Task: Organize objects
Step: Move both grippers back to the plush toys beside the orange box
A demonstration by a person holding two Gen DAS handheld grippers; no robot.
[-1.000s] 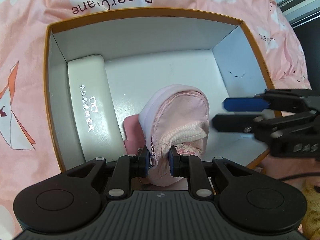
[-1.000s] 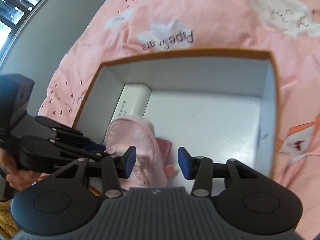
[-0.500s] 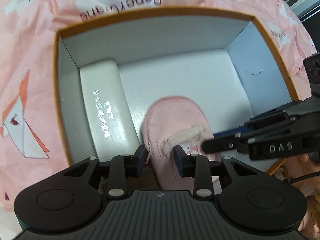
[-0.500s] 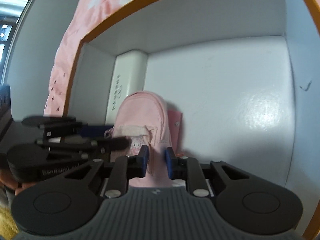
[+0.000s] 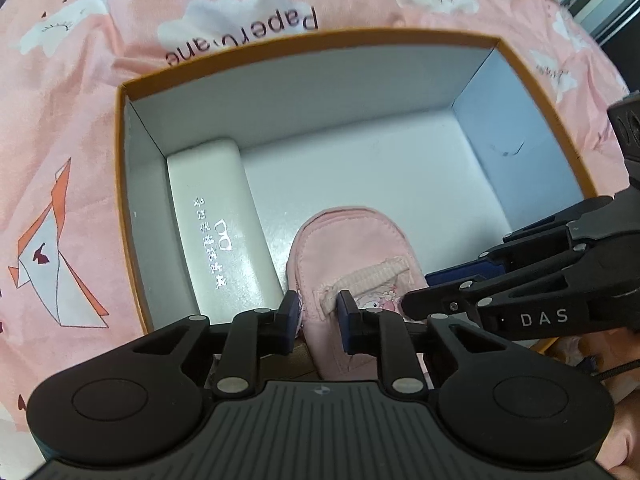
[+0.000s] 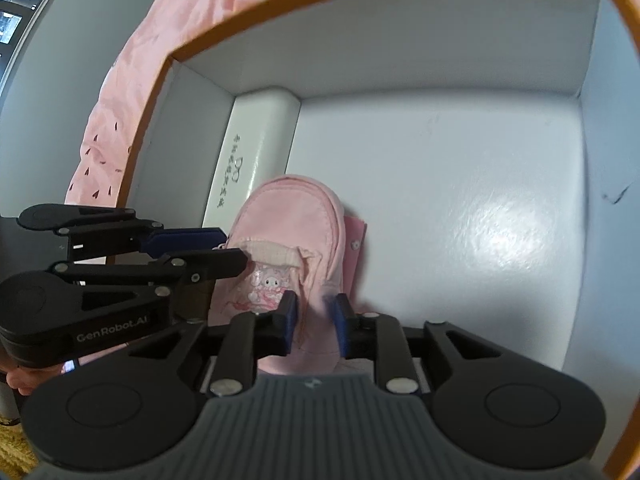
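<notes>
A small pink zip pouch (image 5: 352, 248) (image 6: 288, 216) lies on the white floor of an orange-rimmed box (image 5: 280, 48) (image 6: 240, 20), beside a white glasses case (image 5: 216, 216) (image 6: 256, 140). My left gripper (image 5: 318, 316) (image 6: 236, 248) has the pouch's near left part between its pads, and its jaws are closing on it. My right gripper (image 6: 314, 316) (image 5: 416, 292) reaches in from the right. Pouch fabric fills the narrow gap between its pads while its jaws are opening. A flat pink piece (image 6: 354, 240) pokes out from under the pouch.
The box sits on a pink printed bedspread (image 5: 72, 92). The right half of the box floor (image 6: 480, 208) is bare white. Grey furniture (image 6: 80, 24) stands past the bed's edge.
The pouch went from standing in my left gripper to lying flat on the box floor. The right gripper sank into the box and narrowed onto the pouch. The left jaws widened, then narrowed again.
</notes>
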